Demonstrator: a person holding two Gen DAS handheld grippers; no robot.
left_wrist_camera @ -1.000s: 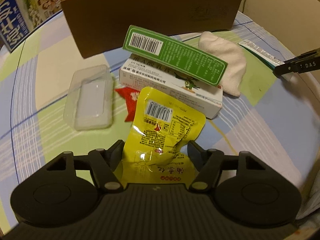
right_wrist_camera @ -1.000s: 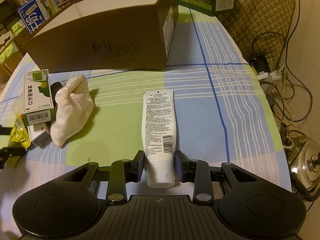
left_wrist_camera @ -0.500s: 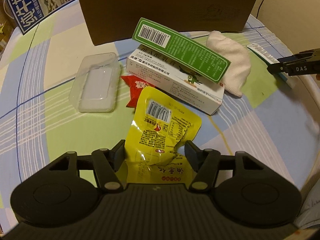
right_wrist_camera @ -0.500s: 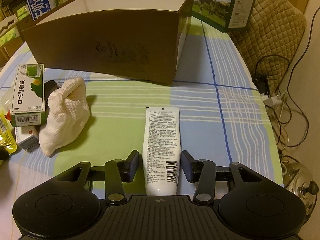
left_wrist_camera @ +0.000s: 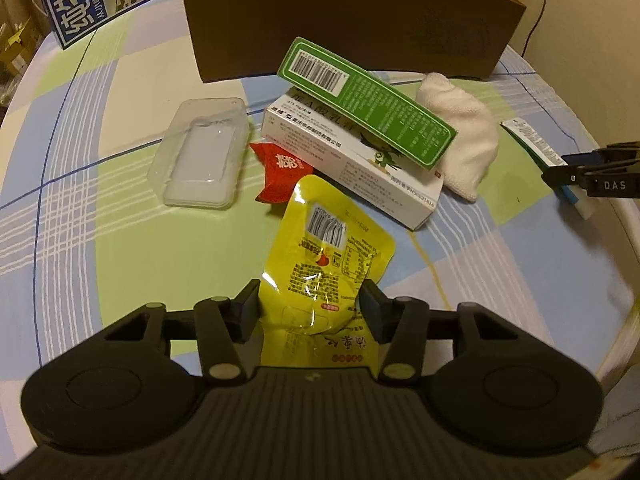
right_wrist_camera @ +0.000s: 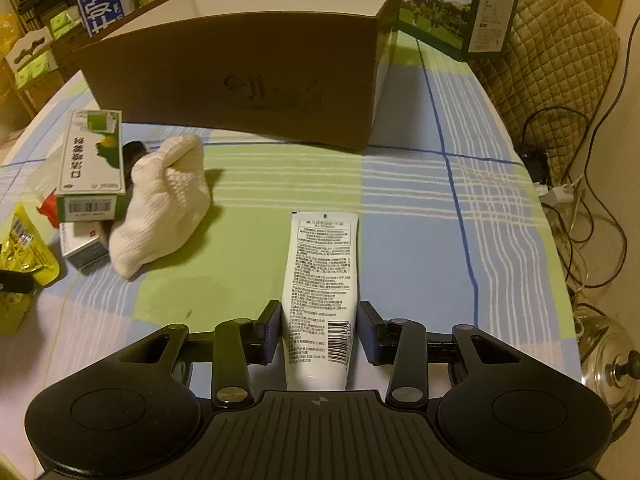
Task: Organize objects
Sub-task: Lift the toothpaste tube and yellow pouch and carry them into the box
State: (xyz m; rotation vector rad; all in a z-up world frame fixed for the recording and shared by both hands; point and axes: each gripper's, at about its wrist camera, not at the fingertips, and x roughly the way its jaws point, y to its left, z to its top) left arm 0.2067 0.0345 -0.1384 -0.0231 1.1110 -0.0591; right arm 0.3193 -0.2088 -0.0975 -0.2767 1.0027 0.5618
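Note:
My left gripper [left_wrist_camera: 310,310] stands open around the lower end of a yellow snack pouch [left_wrist_camera: 326,268] lying on the checked tablecloth; small gaps show at both pads. My right gripper [right_wrist_camera: 318,330] stands open around the cap end of a white tube [right_wrist_camera: 320,292], with gaps on both sides. A green box [left_wrist_camera: 366,100] leans on a white medicine box [left_wrist_camera: 352,160], with a red packet [left_wrist_camera: 280,172] under it and a white cloth [left_wrist_camera: 464,128] beside it. The open brown cardboard box [right_wrist_camera: 240,72] stands behind them. The pouch also shows at the left edge of the right wrist view [right_wrist_camera: 24,252].
A clear plastic case [left_wrist_camera: 202,158] lies left of the pile. Milk cartons [left_wrist_camera: 84,4] stand at the far left and a green carton [right_wrist_camera: 452,4] at the far right behind the box. The table edge, cables and a metal pot lid [right_wrist_camera: 608,364] lie to the right.
Both grippers have opened a little and drawn back slightly; the pouch and the tube lie on the cloth between the pads. The brown box looks nearer in the right wrist view.

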